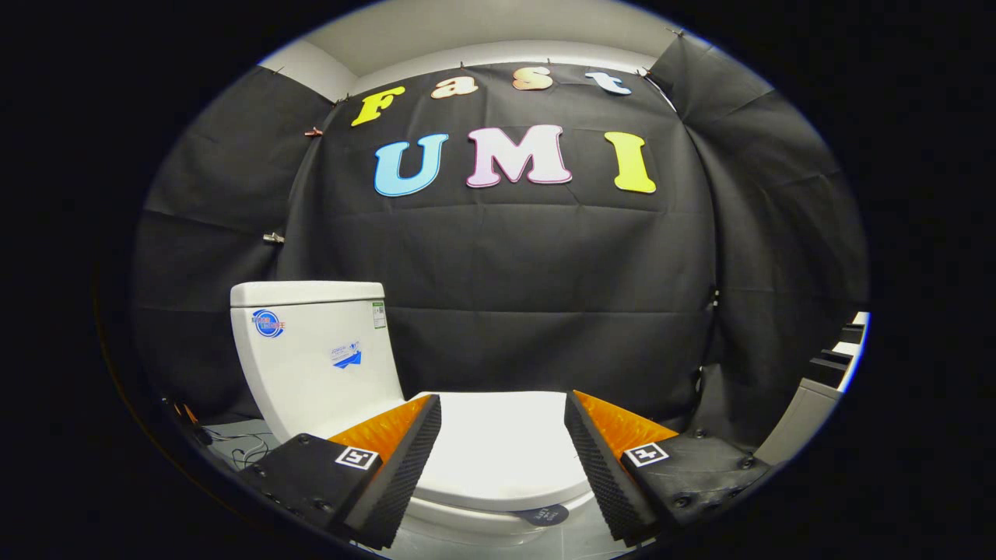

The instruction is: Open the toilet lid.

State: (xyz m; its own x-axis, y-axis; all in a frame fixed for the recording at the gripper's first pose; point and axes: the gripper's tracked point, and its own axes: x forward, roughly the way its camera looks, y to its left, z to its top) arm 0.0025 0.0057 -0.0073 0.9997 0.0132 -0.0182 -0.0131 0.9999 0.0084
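The tongs (pixel 503 435) hang released, fingers spread wide and gripping nothing, above a white toilet. The toilet lid (pixel 502 447) lies flat and closed, showing between the two fingers, with the cistern (pixel 311 354) rising behind it against the booth's black cloth wall (pixel 545 272).

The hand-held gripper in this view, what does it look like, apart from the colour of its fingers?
The hand-held gripper has two wedge-shaped fingers whose inner faces are finely ribbed pads. Each finger sits on a dark block with round screw heads, and each carries a small square black-and-white tag. Its fingers stand open, with the closed toilet lid between them.
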